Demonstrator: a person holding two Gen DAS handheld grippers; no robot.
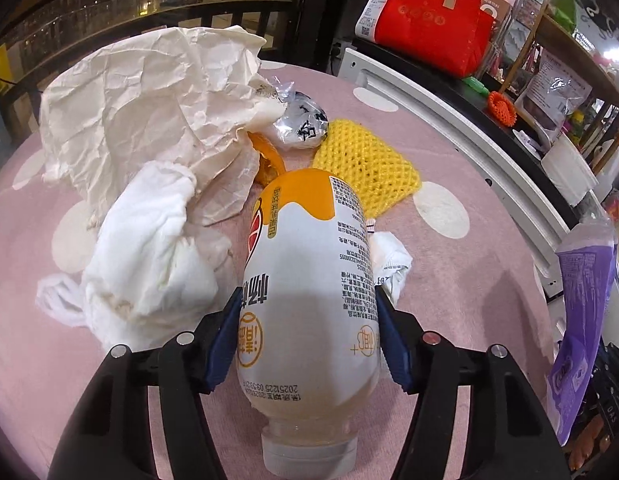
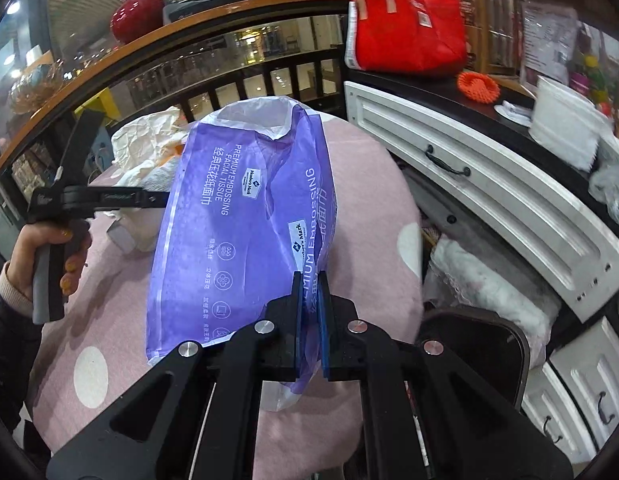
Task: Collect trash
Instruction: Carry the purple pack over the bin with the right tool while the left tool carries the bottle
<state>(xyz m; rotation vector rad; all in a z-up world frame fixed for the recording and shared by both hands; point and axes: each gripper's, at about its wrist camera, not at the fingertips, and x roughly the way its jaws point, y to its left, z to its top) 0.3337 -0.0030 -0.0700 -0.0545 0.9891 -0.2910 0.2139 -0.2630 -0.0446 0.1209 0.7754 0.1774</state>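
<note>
My left gripper [image 1: 307,304] is shut on a white and orange plastic bottle [image 1: 309,280], cap toward the camera, over the pink dotted tabletop [image 1: 449,300]. Beyond it lie crumpled paper [image 1: 149,108], white tissues [image 1: 145,256], an orange peel [image 1: 267,160], a yellow foam net [image 1: 365,160], a clear plastic wrapper [image 1: 299,122] and a small white wrapper [image 1: 391,264]. My right gripper [image 2: 311,284] is shut on a purple plastic tissue bag [image 2: 237,220], held with its open mouth away from the camera; the bag also shows in the left wrist view [image 1: 581,320].
A white cabinet [image 2: 489,208] with drawers stands right of the table. A red tote bag [image 2: 409,28] and an orange knitted item [image 2: 478,86] sit on its dark top. A dark railing [image 2: 237,84] runs behind the table. The left handle and hand [image 2: 53,240] are at left.
</note>
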